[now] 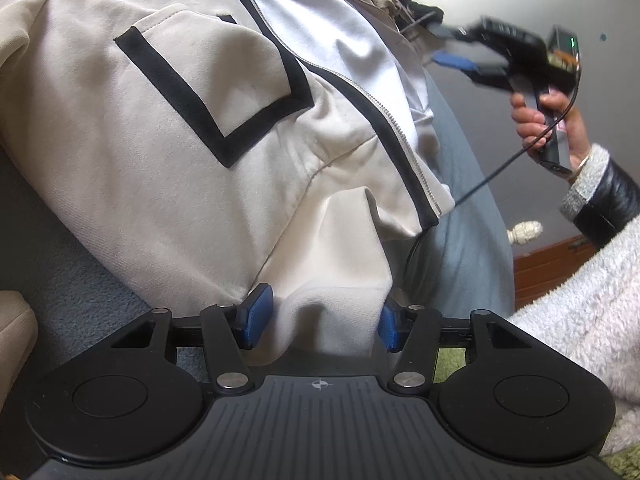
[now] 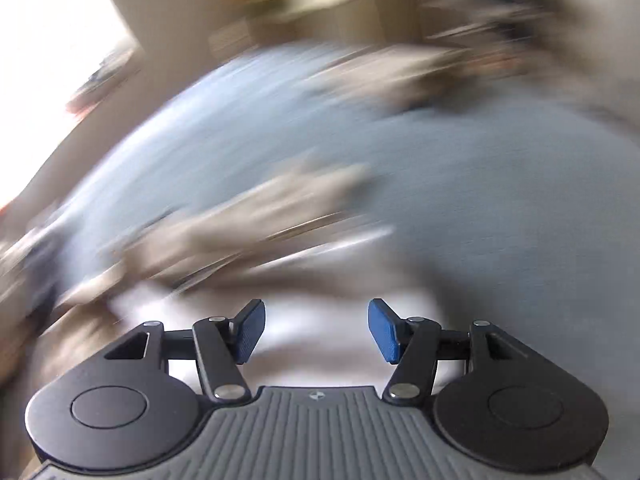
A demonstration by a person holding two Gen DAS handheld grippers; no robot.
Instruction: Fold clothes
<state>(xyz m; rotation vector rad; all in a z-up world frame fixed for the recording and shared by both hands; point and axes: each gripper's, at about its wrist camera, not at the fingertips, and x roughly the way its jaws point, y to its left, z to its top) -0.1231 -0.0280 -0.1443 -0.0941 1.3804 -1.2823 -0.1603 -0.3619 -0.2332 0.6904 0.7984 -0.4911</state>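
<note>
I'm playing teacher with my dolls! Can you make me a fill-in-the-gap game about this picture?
The left gripper pinches a fold of the cream ____.
The jacket has ____ trim beside its zipper.
It lies on a ____ blanket.
The right gripper holds ____.

Missing words: jacket; black; blue; nothing

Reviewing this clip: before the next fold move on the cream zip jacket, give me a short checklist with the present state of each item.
1. Left gripper has cloth between its pads: ok, a bunched fold of the cream jacket fills the gap.
2. Right gripper free of cloth: ok, blue pads stand apart with nothing between them.
3. Right wrist view sharp enough to aim: not ok, heavy motion blur.
4. Zipper closed: not ok, the front lies open over the white lining.
5. Cable clear of the jacket: cannot tell, it runs down close past the hem corner.
6. Jacket flat on the blue cover: not ok, wrinkled.
</note>
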